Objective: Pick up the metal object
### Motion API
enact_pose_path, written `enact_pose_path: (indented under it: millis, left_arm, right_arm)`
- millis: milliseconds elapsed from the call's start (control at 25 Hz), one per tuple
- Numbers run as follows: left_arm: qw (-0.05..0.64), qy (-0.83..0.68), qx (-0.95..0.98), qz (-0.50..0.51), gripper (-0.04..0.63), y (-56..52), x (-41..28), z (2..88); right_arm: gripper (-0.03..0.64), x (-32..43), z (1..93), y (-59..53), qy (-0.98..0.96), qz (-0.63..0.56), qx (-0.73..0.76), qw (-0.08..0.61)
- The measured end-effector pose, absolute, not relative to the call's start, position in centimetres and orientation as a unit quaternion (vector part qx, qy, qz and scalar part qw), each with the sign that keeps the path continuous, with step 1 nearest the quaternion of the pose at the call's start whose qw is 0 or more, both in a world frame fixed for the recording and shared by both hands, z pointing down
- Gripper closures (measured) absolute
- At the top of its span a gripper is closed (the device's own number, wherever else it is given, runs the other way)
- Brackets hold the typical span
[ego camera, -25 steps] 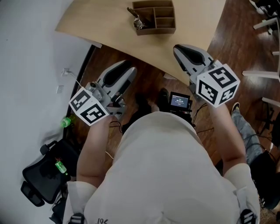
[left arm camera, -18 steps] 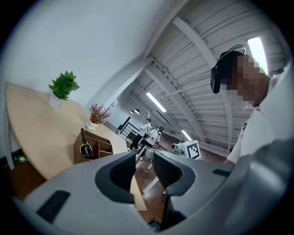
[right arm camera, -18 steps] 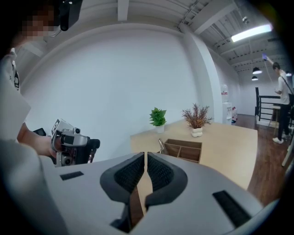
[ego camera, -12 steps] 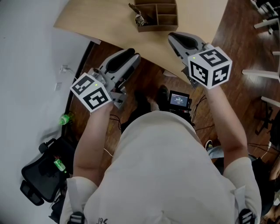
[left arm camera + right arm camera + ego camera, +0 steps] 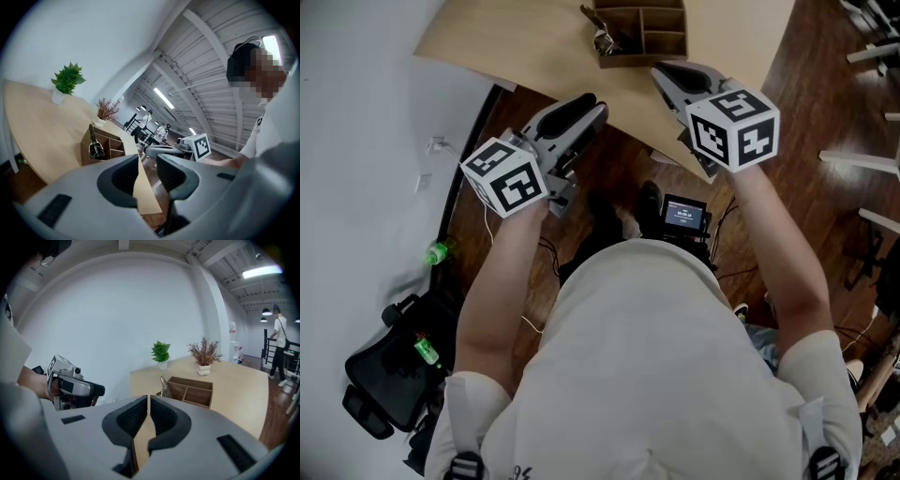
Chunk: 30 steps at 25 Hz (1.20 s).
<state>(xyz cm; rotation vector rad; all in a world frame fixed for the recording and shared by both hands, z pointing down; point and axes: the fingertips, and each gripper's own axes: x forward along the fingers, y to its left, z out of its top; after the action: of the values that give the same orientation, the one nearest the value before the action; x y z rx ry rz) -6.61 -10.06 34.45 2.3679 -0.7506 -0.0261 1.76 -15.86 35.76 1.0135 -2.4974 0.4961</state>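
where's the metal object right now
Head view, top centre: the metal object sits in the wooden organizer, left compartment, on the table ahead of the right gripper.

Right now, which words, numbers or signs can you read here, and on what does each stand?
None can be read.
Small screen at the person's waist: lit print, too small to read.
Shirt print at the lower edge: cut off, unreadable.
Left cube, right cube: black square markers, no letters.
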Motion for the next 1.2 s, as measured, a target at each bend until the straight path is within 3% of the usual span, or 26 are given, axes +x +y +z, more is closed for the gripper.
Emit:
enact_pose_path:
  millis: [1200]
  left_arm:
    - [0.373, -0.296, 0.879, 0.029, 0.497, -15.7, -6.6, 40.8]
  right_arm:
    - [0.589, -1.7, 43.8, -22.5, -0.848, 0.057, 0.385, 0.359]
